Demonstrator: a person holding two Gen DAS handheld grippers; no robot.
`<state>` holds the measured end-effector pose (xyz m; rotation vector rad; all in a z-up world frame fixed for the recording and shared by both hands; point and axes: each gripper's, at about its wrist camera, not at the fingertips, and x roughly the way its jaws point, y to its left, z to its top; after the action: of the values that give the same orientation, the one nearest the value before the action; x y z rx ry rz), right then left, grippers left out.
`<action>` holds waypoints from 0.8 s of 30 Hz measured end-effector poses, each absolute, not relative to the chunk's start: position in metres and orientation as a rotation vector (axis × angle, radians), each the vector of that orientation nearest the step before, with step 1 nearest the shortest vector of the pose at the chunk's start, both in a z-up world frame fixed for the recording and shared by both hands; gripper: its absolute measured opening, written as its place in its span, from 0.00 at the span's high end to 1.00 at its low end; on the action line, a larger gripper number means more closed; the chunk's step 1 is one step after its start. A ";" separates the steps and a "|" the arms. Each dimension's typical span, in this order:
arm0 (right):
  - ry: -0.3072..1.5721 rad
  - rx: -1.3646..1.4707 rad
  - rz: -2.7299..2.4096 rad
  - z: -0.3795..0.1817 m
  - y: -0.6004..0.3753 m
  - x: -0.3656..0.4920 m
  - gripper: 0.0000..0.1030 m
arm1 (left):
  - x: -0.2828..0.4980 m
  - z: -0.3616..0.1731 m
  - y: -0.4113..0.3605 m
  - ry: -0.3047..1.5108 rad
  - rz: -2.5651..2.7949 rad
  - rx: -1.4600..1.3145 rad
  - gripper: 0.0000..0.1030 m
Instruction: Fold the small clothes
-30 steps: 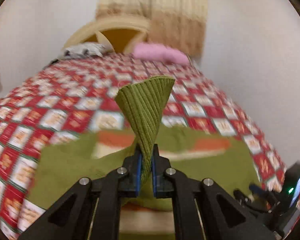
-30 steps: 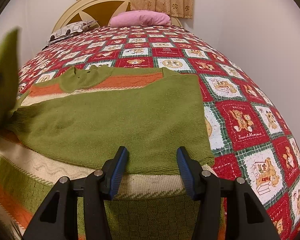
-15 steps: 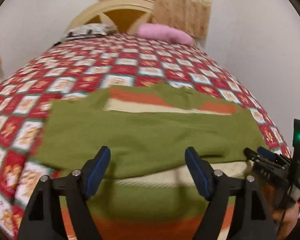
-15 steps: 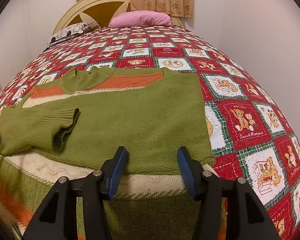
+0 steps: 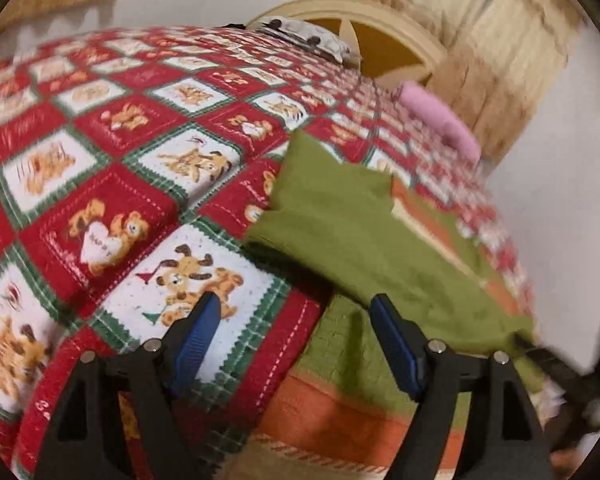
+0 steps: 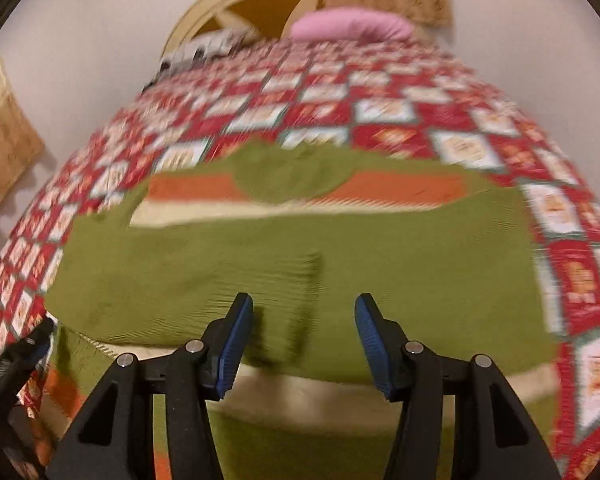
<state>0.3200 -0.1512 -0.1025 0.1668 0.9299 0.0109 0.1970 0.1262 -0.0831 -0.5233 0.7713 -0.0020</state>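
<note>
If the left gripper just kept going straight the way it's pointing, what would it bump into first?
Probably the red-and-white patchwork quilt with teddy bears. The open left gripper aims down at the quilt, right beside the edge of the green knitted sweater. The picture is blurry, so it might clip that edge instead.

Only readable bit is on the bedspread (image 5: 112, 184): a white heart (image 5: 100, 245) held by two bears in a red square, and it looks like it says "HAPPY", though it's blurry. Lettering on other squares is too smeared to read.
</note>
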 end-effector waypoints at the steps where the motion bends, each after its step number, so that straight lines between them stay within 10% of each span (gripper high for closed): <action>1: 0.954 0.148 0.006 -0.111 -0.142 0.327 0.47 | 0.195 -0.083 0.126 0.759 0.000 -0.538 0.23; 3: 0.918 0.089 -0.024 -0.114 -0.128 0.330 0.47 | 0.196 -0.084 0.123 0.762 0.003 -0.530 0.22; 7: 0.925 0.018 -0.001 -0.110 -0.112 0.335 0.84 | 0.198 -0.085 0.124 0.762 -0.023 -0.536 0.13; 24: 0.623 0.040 -0.146 0.006 -0.192 0.295 0.87 | 0.199 -0.084 0.128 0.773 0.011 -0.495 0.13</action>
<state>0.2951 -0.1919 0.0064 0.0396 0.6230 -0.1461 0.1990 0.1276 -0.0842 -0.4946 0.7728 0.0109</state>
